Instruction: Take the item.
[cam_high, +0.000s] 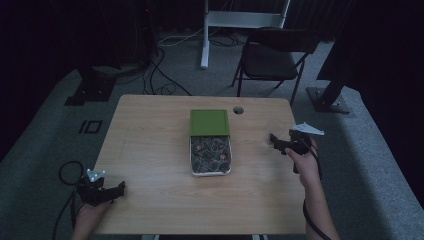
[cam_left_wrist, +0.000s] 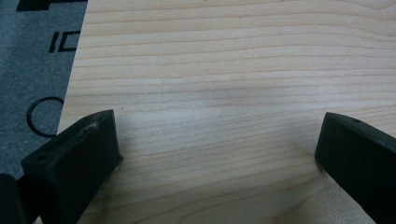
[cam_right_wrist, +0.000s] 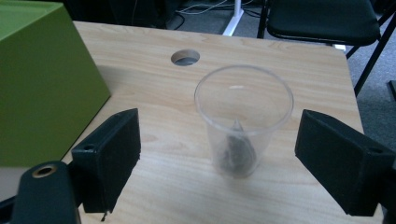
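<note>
Dim room, pale wooden table (cam_high: 150, 150). Near its right edge, the right gripper (cam_right_wrist: 217, 154) has its jaws apart around an upright clear cup (cam_right_wrist: 243, 119), contents indistinct. The left gripper (cam_left_wrist: 217, 154) rests spread at the near-left corner.

No readable text, label, brand or number stands on anything here.

Table (cam_right_wrist: 289, 196): pale wood grain, smooth, matt. Cup (cam_right_wrist: 243, 116): clear plastic, glossy, thin-walled. Box lid (cam_right_wrist: 42, 79): green, smooth, matt. Right gripper (cam_right_wrist: 217, 158) pads: black, matt, slightly rough. Chair seat (cam_right_wrist: 322, 18): black, matt. Floor (cam_high: 45, 150): grey carpet.
</note>
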